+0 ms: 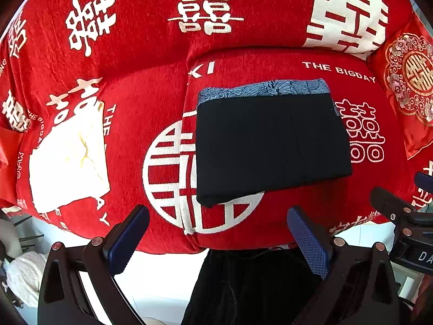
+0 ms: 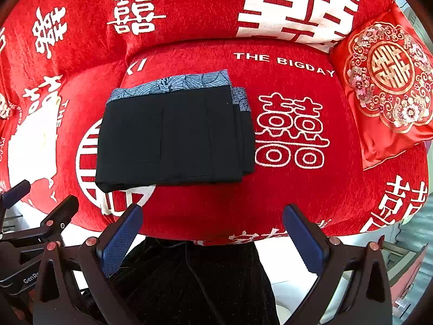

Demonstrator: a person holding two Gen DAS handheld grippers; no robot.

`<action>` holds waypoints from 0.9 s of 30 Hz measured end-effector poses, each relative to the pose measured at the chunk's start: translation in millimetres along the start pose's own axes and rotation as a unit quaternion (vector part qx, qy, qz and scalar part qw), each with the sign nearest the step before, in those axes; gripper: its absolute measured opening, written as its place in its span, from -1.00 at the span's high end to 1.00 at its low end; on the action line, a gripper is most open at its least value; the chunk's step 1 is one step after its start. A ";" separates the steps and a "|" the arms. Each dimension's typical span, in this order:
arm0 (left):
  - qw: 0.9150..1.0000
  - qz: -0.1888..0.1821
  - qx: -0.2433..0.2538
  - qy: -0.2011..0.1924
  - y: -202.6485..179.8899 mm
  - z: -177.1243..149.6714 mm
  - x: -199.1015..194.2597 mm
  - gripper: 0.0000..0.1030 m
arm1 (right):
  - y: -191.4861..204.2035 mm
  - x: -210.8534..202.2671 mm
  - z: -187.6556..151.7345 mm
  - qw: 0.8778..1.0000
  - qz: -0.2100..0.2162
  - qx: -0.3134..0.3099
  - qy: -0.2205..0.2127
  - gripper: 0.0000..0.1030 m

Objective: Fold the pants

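Observation:
The black pants [image 1: 270, 146] lie folded into a flat rectangle on the red sofa seat, with a blue patterned band [image 1: 268, 88] along their far edge. In the right wrist view the same pants [image 2: 173, 135] sit left of centre, layered edges stepping out on their right side. My left gripper [image 1: 216, 239] is open, held off the sofa's front edge with nothing between its blue pads. My right gripper [image 2: 212, 235] is open too, back from the seat and empty. Each gripper shows at the edge of the other's view.
The red sofa cover [image 1: 135, 54] bears white characters and "THE BIGDAY". A red embroidered cushion [image 2: 384, 86] leans at the right end. A white folded cloth [image 1: 67, 162] lies on the left seat. Dark fabric [image 2: 194, 284] hangs below the grippers over a white floor.

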State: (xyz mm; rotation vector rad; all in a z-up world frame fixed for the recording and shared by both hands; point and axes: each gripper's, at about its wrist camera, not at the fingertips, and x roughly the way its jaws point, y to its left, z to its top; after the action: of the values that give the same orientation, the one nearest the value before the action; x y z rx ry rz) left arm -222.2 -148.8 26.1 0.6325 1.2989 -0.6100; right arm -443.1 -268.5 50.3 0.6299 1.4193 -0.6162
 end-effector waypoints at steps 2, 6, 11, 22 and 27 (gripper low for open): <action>1.000 -0.001 0.000 0.000 0.0 0.4 -0.2 -0.98 | -0.1 -0.1 -0.4 1.000 0.000 0.001 0.000 -1.00; 1.000 -0.001 0.002 0.000 -0.6 1.0 -0.3 -0.98 | -0.2 -0.4 -0.1 1.000 0.000 0.001 0.000 -1.00; 1.000 0.001 0.005 -0.001 -2.0 1.2 -1.1 -0.98 | -0.5 -0.3 0.4 1.000 0.000 -0.001 0.000 -0.99; 1.000 0.002 0.001 -0.001 -0.8 0.9 -1.1 -0.98 | 1.6 -0.6 0.9 1.000 0.000 -0.005 0.000 -1.00; 1.000 0.003 0.004 -0.002 -2.1 0.2 -1.4 -0.98 | 1.5 0.2 1.8 1.000 0.001 -0.008 0.002 -0.99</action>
State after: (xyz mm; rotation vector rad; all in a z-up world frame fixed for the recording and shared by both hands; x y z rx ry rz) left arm -223.8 -150.3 27.4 0.6405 1.2915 -0.6115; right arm -440.7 -268.8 50.3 0.6191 1.4255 -0.6012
